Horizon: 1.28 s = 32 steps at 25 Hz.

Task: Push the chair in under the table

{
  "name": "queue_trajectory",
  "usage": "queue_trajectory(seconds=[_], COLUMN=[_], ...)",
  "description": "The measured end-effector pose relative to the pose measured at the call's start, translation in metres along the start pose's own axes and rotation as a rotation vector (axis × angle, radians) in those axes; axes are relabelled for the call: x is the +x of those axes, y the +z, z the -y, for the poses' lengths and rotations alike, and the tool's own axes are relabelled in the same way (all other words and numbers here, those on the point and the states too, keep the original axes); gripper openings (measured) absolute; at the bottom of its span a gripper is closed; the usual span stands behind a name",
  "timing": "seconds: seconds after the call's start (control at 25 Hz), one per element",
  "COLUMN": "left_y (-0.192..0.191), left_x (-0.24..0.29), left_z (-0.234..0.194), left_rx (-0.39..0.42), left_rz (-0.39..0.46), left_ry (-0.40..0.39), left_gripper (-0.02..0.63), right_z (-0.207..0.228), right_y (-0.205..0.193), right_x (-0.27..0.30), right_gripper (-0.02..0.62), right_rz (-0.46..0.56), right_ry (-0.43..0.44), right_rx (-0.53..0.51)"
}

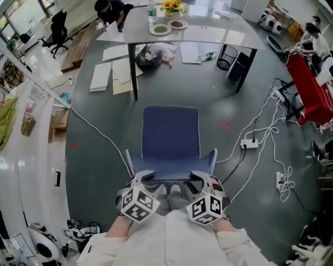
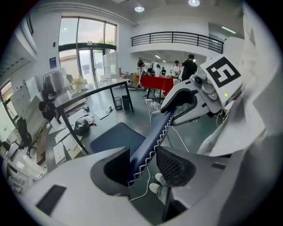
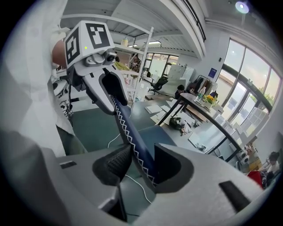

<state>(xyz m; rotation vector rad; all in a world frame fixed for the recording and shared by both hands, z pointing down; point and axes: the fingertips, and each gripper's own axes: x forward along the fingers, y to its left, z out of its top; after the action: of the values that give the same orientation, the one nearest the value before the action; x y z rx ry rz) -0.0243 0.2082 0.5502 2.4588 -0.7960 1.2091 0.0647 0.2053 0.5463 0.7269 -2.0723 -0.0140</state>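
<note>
Grip looks set for the push: left gripper point(image 1: 144, 177) and right gripper point(image 1: 200, 178) each have jaws clamped wide on the top edge of the blue chair point(image 1: 170, 136) at 6 o'clock, well apart from the surface point(image 1: 208, 34) at 12, so a straight shove toward 12 should come next.

Legs of chair point(image 1: 170, 137): hidden under seat. Back's top corners covered by left gripper point(image 1: 144, 178) & right gripper point(image 1: 200, 179). Far edge of table point(image 1: 208, 35) beyond chair: cut off at pic top. Person point(image 1: 112, 9) beyond chair, left: partly cut off. Food on plates point(image 1: 152, 30) beyond chair: too small to ID.
</note>
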Motion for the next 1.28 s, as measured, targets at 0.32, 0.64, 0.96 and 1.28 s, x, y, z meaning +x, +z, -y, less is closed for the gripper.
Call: queue_trajectory(seconds=[0.32, 0.64, 0.96, 1.28], left_y=[0.017, 0.038, 0.055, 0.076], left_x=[0.014, 0.028, 0.040, 0.053], left_z=[-0.023, -0.044, -0.073, -0.113], left_rx=[-0.018, -0.053, -0.058, -0.051], left_rz=[0.008, 0.018, 0.019, 0.035], left_ry=[0.044, 0.104, 0.119, 0.130], left_gripper=[0.198, 0.204, 0.206, 0.206], right_z=[0.028, 0.060, 0.090, 0.130], right_y=[0.004, 0.008, 0.020, 0.036], right_x=[0.015, 0.027, 0.045, 0.069], right_gripper=[0.137, 0.137, 0.137, 0.138], right_rz=[0.035, 0.077, 0.103, 0.109], right_ry=[0.002, -0.023, -0.044, -0.056], right_rx=[-0.033, -0.084, -0.107, -0.105])
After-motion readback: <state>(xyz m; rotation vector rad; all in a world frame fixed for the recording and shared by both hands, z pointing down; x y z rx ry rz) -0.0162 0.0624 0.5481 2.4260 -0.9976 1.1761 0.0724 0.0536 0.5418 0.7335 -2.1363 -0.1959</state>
